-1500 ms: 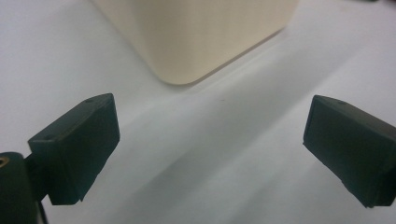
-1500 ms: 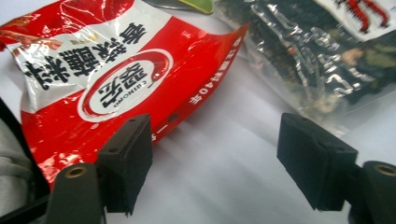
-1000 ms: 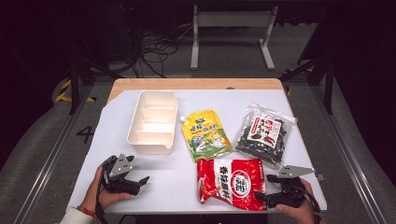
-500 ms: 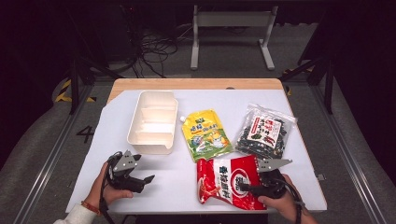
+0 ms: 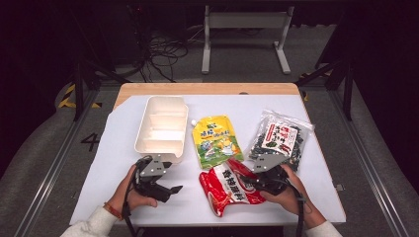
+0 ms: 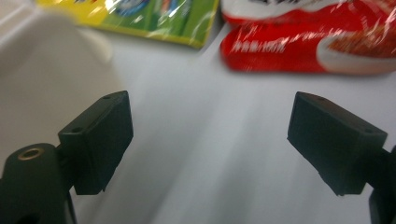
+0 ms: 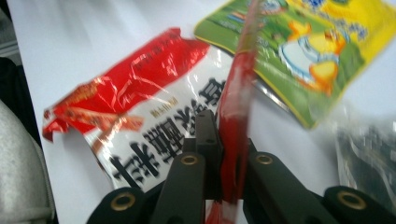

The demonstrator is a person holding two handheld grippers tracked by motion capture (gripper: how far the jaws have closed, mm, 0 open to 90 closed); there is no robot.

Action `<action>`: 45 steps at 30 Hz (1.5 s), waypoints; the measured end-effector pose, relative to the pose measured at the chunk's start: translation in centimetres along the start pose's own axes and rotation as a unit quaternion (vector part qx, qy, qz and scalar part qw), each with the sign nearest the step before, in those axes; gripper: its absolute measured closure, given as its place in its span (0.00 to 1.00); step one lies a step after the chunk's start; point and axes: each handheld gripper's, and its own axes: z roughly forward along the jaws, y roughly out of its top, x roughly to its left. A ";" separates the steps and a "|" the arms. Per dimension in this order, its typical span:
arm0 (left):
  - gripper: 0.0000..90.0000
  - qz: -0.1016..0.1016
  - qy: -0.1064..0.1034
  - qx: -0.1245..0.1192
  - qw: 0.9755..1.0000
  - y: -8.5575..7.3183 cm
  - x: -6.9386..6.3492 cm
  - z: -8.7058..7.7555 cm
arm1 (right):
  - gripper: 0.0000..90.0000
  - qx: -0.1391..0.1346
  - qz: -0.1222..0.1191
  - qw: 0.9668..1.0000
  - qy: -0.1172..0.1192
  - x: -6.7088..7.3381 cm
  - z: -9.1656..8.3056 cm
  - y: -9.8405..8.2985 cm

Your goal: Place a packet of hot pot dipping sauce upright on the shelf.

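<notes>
— The right gripper [image 5: 253,178] has just clamped its jaws on the red packet's [image 5: 228,191] edge, at the table's [image 5: 306,197] near side.

— And the left gripper [image 5: 170,190] lies level, jaws wide, nothing between them — white tray [image 5: 163,129] just beyond, yellow pouch [image 5: 216,140] and dark bag [image 5: 280,139] behind the packet.

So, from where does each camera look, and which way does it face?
High view: above the near side, facing forward and down on the table; both hands, left tool and right tool show.
Left gripper view: on the left tool, along its open jaws.
Right gripper view: on the right tool, jaws just closed on the red packet.
All three share the red packet and yellow pouch.
</notes>
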 end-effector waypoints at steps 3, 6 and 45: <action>0.17 0.019 -0.011 0.009 1.000 1.5 -0.2 1.6 | 0.99 -0.008 -0.035 0.999 0.000 0.4 0.2 1.2; 0.17 0.029 -0.024 0.014 0.999 2.7 -0.2 2.9 | 0.99 -0.014 -0.059 0.998 0.000 0.8 0.1 2.1; 1.00 0.046 -0.095 -0.089 0.990 6.1 -0.3 3.3 | 0.29 -0.154 0.015 0.987 -0.043 0.7 -4.9 1.7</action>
